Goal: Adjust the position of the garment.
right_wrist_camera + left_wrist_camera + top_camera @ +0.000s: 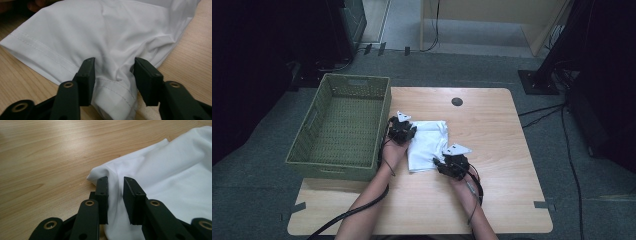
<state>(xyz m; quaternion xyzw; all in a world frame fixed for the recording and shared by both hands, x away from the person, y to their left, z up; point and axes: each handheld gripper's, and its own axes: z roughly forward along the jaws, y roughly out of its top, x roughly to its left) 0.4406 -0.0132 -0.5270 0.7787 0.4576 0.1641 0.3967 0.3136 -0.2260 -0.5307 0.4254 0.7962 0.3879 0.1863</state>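
Observation:
A white cloth (428, 142) lies folded on the wooden table (497, 150), near its middle. My left gripper (410, 134) sits at the cloth's left edge. In the left gripper view the cloth (172, 175) runs up between the jaws, and the left gripper (115, 180) is shut on a fold near a corner. My right gripper (441, 163) rests at the cloth's near right corner. In the right gripper view the stitched hem of the cloth (112, 32) bunches up loosely between the half-spread jaws of the right gripper (115, 62).
A green woven basket (354, 80) stands at the table's left edge, beside the left hand. A round cable hole (457, 101) sits at the table's far side. Cables trail from both grippers toward the near edge. Bare wood lies to the right of the cloth.

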